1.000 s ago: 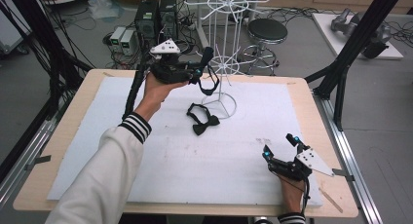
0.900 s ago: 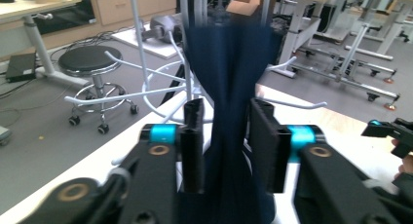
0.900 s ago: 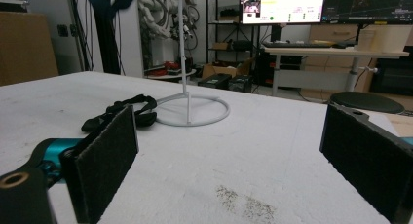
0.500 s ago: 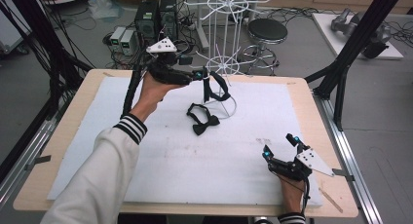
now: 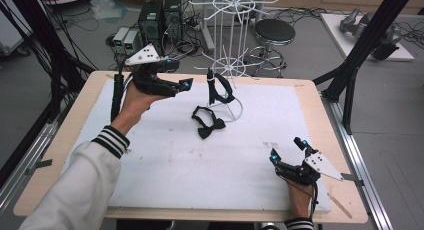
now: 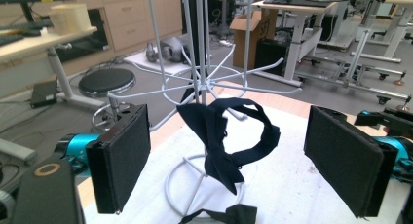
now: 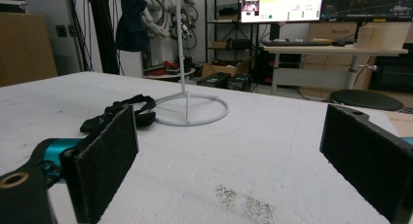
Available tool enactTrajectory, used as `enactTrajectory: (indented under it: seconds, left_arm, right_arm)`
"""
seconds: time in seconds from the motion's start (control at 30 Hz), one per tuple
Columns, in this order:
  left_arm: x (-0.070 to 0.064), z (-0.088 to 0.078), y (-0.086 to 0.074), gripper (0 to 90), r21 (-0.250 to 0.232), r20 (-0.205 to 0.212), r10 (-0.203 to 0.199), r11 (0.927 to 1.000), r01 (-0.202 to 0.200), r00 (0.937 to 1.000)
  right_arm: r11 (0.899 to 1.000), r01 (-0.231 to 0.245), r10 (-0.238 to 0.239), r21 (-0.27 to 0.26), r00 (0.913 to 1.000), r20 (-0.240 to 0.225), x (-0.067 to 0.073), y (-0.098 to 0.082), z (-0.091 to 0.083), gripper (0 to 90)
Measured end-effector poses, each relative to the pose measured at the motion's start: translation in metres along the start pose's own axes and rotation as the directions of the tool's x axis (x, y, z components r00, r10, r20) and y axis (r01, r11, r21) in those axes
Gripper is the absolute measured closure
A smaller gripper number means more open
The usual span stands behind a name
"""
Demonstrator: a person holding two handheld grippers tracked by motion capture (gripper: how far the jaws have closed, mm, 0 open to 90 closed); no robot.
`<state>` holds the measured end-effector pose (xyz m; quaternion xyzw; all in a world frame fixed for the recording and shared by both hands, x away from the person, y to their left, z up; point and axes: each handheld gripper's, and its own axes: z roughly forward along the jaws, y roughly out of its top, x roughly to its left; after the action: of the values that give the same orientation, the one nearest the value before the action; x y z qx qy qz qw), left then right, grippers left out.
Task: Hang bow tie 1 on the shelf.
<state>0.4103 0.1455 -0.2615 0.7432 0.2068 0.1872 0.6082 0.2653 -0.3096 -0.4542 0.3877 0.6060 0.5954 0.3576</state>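
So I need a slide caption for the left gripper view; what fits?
Left gripper, jaws just opened, facing a black bow tie hanging on the white wire rack.

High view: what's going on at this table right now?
A person is hanging bow ties on a white wire rack. One black bow tie hangs from a lower arm of the rack; the left gripper has just been opening its jaws and sits beside it with nothing between them. A second bow tie lies on the white mat near the rack's base ring. The right gripper rests open at the mat's near right corner.
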Motion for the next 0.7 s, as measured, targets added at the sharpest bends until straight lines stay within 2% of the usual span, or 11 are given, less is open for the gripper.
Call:
enactTrajectory:
  seconds: [0.1,0.17,0.37,0.5,0.7]
  left_arm:
    - [0.001,-0.019,-0.009,17.6,-0.017,-0.011,0.003,0.9998,-0.003,0.9999]
    - [0.004,-0.031,-0.015,17.6,-0.031,-0.02,-0.013,0.9994,0.012,0.9997]
    - [0.011,-0.069,-0.035,17.6,-0.062,-0.082,-0.039,0.9975,0.034,0.9959]
    - [0.012,-0.087,-0.05,17.6,-0.072,-0.113,-0.057,0.9962,0.049,0.9919]
    - [0.004,-0.105,-0.069,17.6,-0.076,-0.133,-0.047,0.9964,0.038,0.99]
  right_arm:
    - [1.0,0.003,-0.003,0.0,1.0,0.002,0.0,0.0,0.0,6.2]
    - [1.0,0.007,-0.007,-0.001,1.0,-0.001,0.0,0.0,0.0,6.2]
    - [1.0,0.006,-0.006,0.0,1.0,-0.001,0.0,0.0,0.001,6.2]
    - [1.0,0.009,-0.009,0.002,1.0,0.002,0.001,0.0,0.001,6.2]
    - [1.0,0.01,-0.01,0.002,0.9999,0.002,0.001,0.0,0.001,6.2]
